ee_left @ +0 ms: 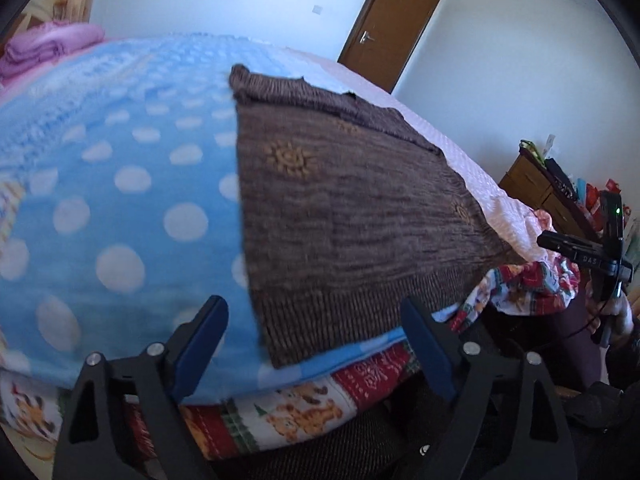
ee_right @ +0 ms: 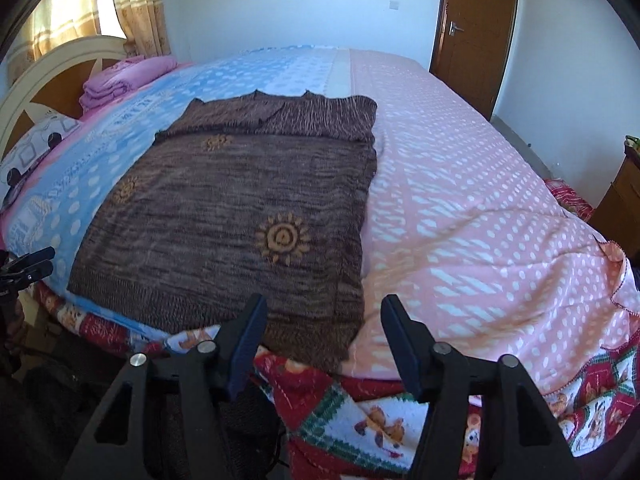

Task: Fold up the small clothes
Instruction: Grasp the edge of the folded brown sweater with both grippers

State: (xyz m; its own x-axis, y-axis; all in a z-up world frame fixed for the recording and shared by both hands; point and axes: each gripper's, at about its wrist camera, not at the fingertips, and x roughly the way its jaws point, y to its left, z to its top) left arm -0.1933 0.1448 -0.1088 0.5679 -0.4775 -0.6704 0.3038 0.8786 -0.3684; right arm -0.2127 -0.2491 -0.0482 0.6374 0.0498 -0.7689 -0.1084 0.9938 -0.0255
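A brown knit sweater (ee_left: 352, 208) (ee_right: 224, 216) with orange sun motifs lies flat on the bed, its sleeves folded across the chest. The ribbed hem hangs at the near edge of the bed. My left gripper (ee_left: 316, 332) hovers open over the hem's near left corner; no pad presses on the cloth. My right gripper (ee_right: 324, 332) is open above the hem's near right corner, also without a grip. Each gripper shows in the other's view: the right one (ee_left: 600, 260) at the far right, the left one (ee_right: 28, 268) at the far left.
The sweater rests on a blue dotted blanket (ee_left: 120, 200) beside a pink dotted blanket (ee_right: 480, 200), over a red patchwork quilt (ee_right: 320, 400). Folded pink cloth (ee_right: 116, 80) and a pillow (ee_right: 36, 148) lie by the headboard (ee_right: 48, 76). A wooden dresser (ee_left: 532, 184) stands beside the bed.
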